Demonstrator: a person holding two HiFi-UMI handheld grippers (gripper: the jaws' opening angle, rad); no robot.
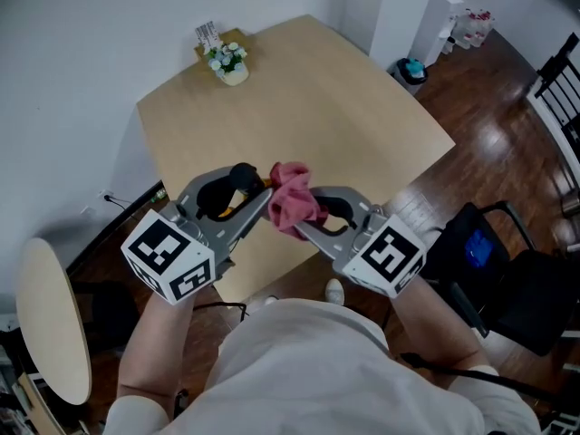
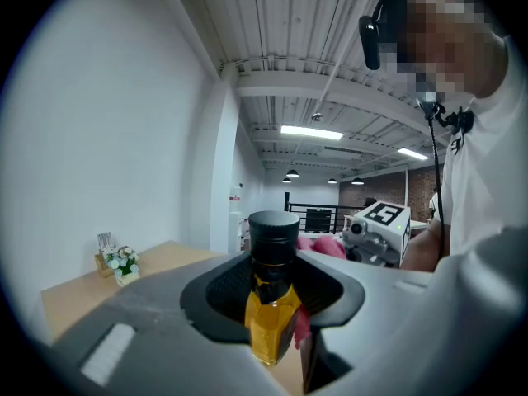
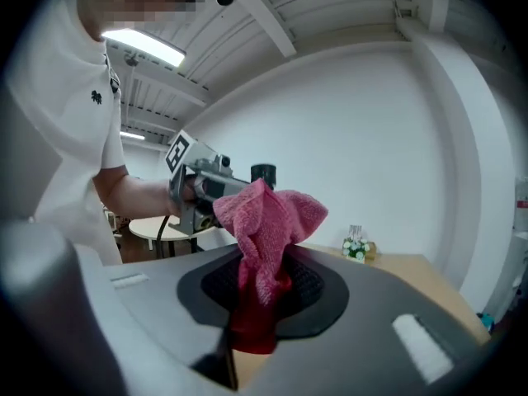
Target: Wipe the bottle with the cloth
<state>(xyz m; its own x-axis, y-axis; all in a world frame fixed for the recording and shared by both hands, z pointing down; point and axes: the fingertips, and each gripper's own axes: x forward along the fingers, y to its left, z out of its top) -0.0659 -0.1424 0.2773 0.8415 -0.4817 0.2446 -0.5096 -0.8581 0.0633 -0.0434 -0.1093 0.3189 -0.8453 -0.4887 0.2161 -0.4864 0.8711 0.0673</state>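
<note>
Seen from the head camera, a person holds two grippers close together in the air. The left gripper (image 1: 248, 207) is closed tight on a small bottle (image 1: 241, 179) of amber liquid. Its black cap stands clear of the jaws. In the left gripper view, the jaws pinch the glass just under the cap.

The right gripper (image 1: 306, 221) is clamped on a pink cloth (image 1: 292, 199). A loose bunch of cloth sticks out past the jaws and sits just right of the bottle, apparently touching its side. In the left gripper view, pink shows both behind the bottle and low beside it.

A pale wooden table (image 1: 308, 98) lies below and beyond the bottle. A small pot of flowers (image 1: 228, 62) stands well beyond the bottle, at the far corner.

The wiping seems to be under way, with cloth and glass meeting. To do it well, the left grip should hold firm while the right gripper rubs the soft bunch along the bare glass, not the hard jaw tips. Strokes running along the bottle are safer than sideways shoves, which could lever it out of the pinch. The left jaws cover part of the glass, so that strip probably needs a turn or a fresh grip to be reached. Working over the table would soften a drop.
</note>
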